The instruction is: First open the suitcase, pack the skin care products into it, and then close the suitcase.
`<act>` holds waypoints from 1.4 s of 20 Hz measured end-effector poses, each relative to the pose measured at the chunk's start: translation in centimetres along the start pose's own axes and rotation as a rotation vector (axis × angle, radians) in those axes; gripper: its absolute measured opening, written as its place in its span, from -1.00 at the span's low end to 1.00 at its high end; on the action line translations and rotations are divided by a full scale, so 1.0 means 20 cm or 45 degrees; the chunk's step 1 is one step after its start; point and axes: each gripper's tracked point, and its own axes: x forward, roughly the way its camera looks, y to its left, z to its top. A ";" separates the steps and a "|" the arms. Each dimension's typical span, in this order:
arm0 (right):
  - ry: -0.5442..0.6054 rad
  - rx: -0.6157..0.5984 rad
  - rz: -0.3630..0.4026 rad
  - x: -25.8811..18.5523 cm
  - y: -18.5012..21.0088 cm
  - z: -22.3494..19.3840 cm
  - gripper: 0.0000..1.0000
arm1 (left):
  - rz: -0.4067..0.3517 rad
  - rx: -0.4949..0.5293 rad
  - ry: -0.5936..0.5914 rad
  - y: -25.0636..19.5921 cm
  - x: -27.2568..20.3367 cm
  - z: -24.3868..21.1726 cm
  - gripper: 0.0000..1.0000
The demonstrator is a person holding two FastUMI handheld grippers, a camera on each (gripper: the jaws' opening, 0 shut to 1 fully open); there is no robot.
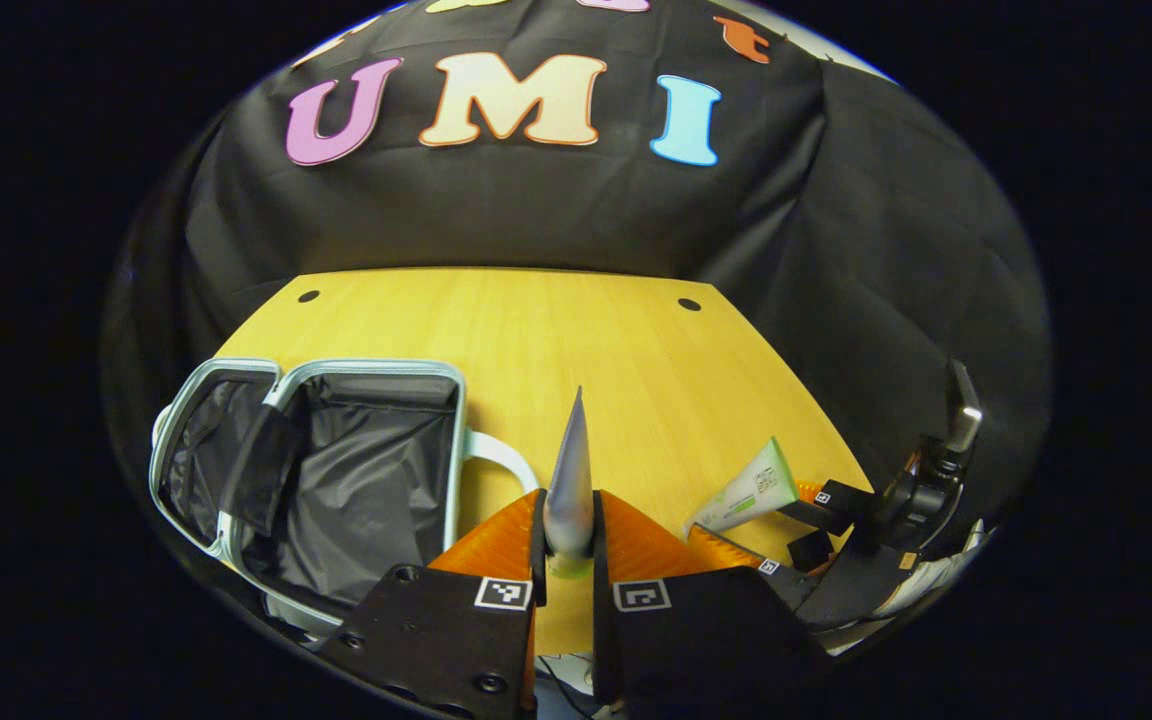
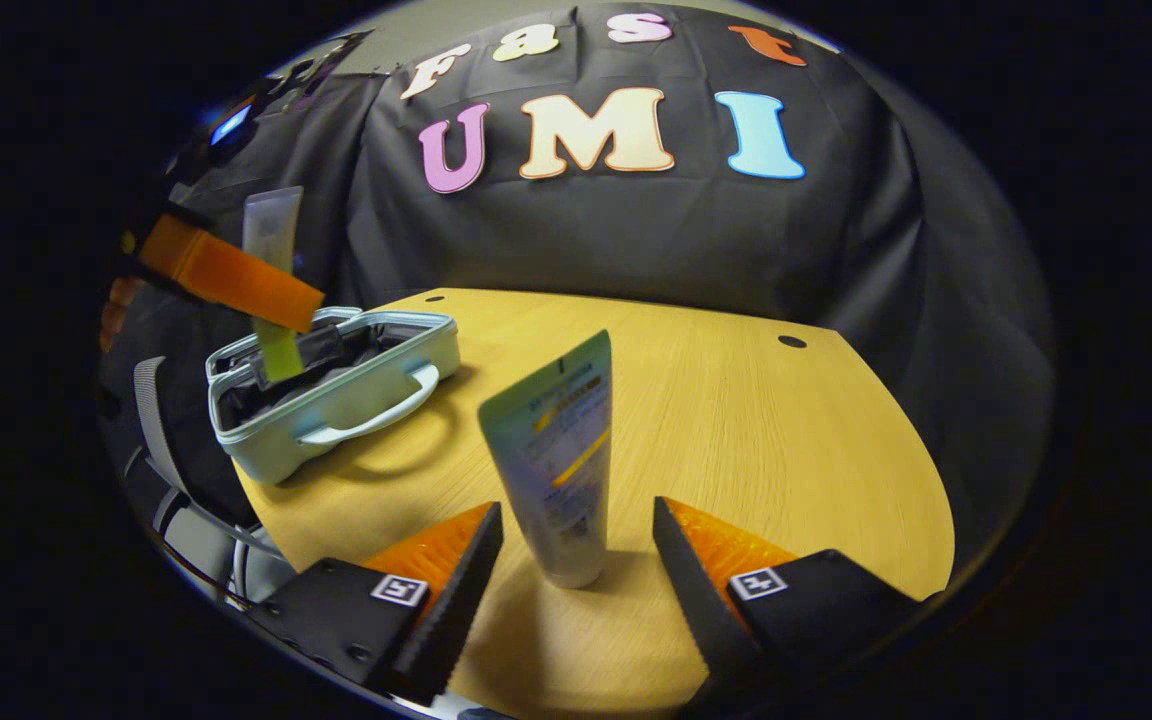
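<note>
While the table (image 2: 736, 420) carries everything, its left edge holds the suitcase (image 1: 336, 470), which lies open with its dark lining bare and its handle toward the middle, so it is ready to take things from above. Nearer the front edge a white tube (image 2: 554, 460) stands upright on its cap, between the spread fingers of the right gripper (image 2: 576, 560), which touch neither side; that spacing looks set for a squeeze around its lower body. Smaller again, a grey tube (image 1: 570, 480) is pinched at its cap end by the left gripper (image 1: 566, 560), pressed together on it, raised near the open case, probably for dropping inside.
</note>
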 end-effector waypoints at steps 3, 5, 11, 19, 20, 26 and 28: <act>0.001 0.003 -0.013 0.03 -0.01 0.01 0.04 | 0.056 -0.014 0.038 0.12 -0.05 -0.07 -0.70; 0.044 0.035 -0.033 0.03 -0.01 0.01 -0.18 | 0.085 -0.031 0.066 0.21 -0.08 -0.11 -0.70; 0.089 0.147 -0.031 -0.05 0.14 0.24 -0.36 | 0.138 -0.008 0.185 0.54 -0.12 -0.15 -0.70; 0.138 0.293 0.168 -0.01 0.73 0.58 -0.29 | 0.135 0.025 0.383 0.86 -0.02 -0.32 -0.70; 0.153 0.283 0.185 0.00 0.80 0.58 -0.29 | 0.126 0.020 0.400 0.89 0.01 -0.36 -0.69; 0.316 0.248 0.306 0.07 1.20 0.52 -0.29 | -0.009 -0.045 0.430 0.93 0.11 -0.47 -0.64; 0.375 0.248 0.300 0.14 1.27 0.47 -0.29 | -0.071 -0.050 0.387 0.95 0.11 -0.45 -0.60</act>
